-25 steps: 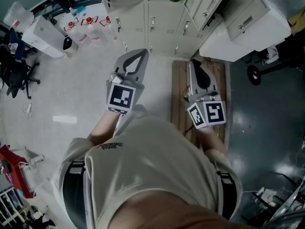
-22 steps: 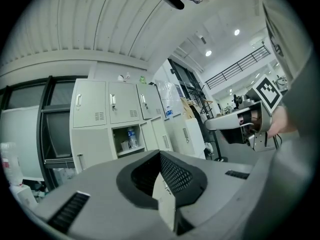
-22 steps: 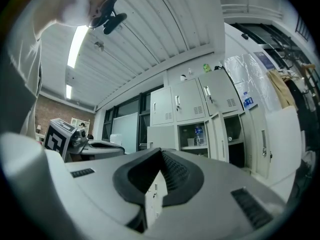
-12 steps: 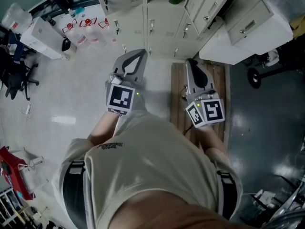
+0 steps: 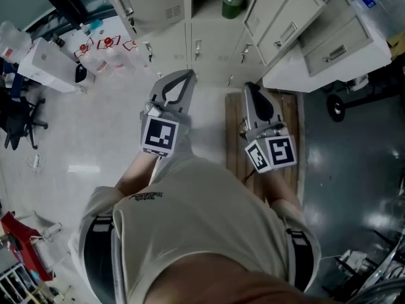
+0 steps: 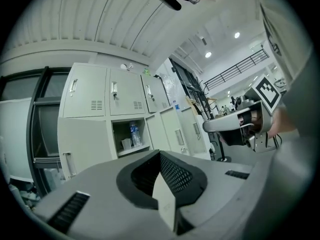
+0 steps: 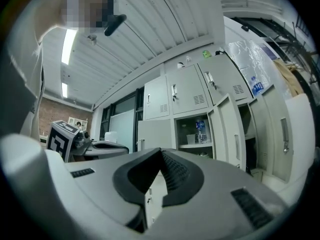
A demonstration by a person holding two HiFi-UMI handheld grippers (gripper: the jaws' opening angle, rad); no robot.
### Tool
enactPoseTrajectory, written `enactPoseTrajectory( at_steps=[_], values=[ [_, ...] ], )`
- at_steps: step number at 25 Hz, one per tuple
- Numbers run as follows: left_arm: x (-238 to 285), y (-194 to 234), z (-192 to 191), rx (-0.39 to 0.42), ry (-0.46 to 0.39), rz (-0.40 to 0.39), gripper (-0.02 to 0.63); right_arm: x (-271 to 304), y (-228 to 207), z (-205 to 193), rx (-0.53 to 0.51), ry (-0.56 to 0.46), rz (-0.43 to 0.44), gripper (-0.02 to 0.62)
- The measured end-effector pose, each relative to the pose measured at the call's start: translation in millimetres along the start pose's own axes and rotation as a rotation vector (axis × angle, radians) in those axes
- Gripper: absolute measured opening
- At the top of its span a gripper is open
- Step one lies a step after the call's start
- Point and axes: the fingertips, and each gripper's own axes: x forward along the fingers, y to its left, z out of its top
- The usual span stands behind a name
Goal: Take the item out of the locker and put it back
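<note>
An open locker compartment [image 6: 131, 136] holds a water bottle [image 6: 134, 134] with a blue label and a clear cup [image 6: 125, 143]; both also show in the right gripper view, the bottle [image 7: 201, 131] beside the cup [image 7: 189, 139]. In the head view a dark green round thing [image 5: 232, 5] sits in an open locker. My left gripper [image 5: 188, 73] and right gripper [image 5: 249, 85] point side by side at the lockers, well short of them. Each is shut with nothing between its jaws, as the left gripper [image 6: 160, 153] and right gripper [image 7: 161, 151] show in their own views.
An open locker door [image 5: 278, 24] swings out at the right. A wooden slat mat [image 5: 292, 109] lies under the right gripper. A white cabinet [image 5: 332, 40] stands at the right; a white box [image 5: 44, 59], bottles [image 5: 107, 54] and a chair [image 5: 19, 103] at the left.
The head view has tilted up towards the lockers, so more of the open compartment shows. Both grippers have shifted slightly forward and stay shut.
</note>
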Motion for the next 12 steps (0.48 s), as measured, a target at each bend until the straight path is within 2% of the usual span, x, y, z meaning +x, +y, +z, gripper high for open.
enactPoseTrajectory(
  at_steps=[12],
  values=[
    [93, 93, -13, -0.012, 0.01, -0.058, 0.012, 128, -35, 5, 0.013, 0.008, -0.046, 0.003]
  ],
)
